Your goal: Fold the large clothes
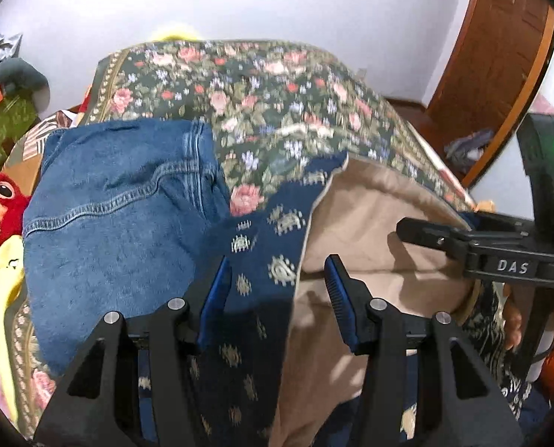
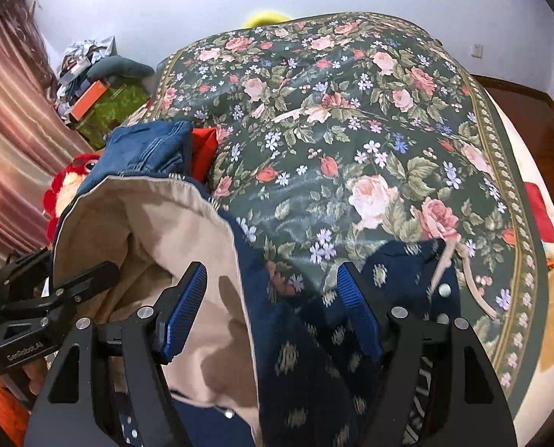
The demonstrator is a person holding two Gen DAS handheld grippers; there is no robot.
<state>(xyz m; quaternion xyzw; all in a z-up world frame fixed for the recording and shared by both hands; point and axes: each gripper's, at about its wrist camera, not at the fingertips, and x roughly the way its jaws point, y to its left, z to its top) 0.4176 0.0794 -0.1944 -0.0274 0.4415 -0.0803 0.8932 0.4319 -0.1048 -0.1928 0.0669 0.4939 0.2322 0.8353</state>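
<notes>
Now I see both grippers' fingers spread, holding nothing: left gripper [image 1: 279, 287] and right gripper [image 2: 273, 298] over navy patterned garment [image 1: 262, 253], beige lining up; denim piece [image 1: 120, 216] far left on floral bedspread [image 2: 351, 111]

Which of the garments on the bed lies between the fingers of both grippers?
The navy patterned garment with the beige lining, not the blue denim piece folded beside it, which neither the left gripper nor the right gripper reaches.

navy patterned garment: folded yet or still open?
Partly turned over: the navy patterned garment has its beige lining exposed, and it lies rumpled on the floral bedspread.
</notes>
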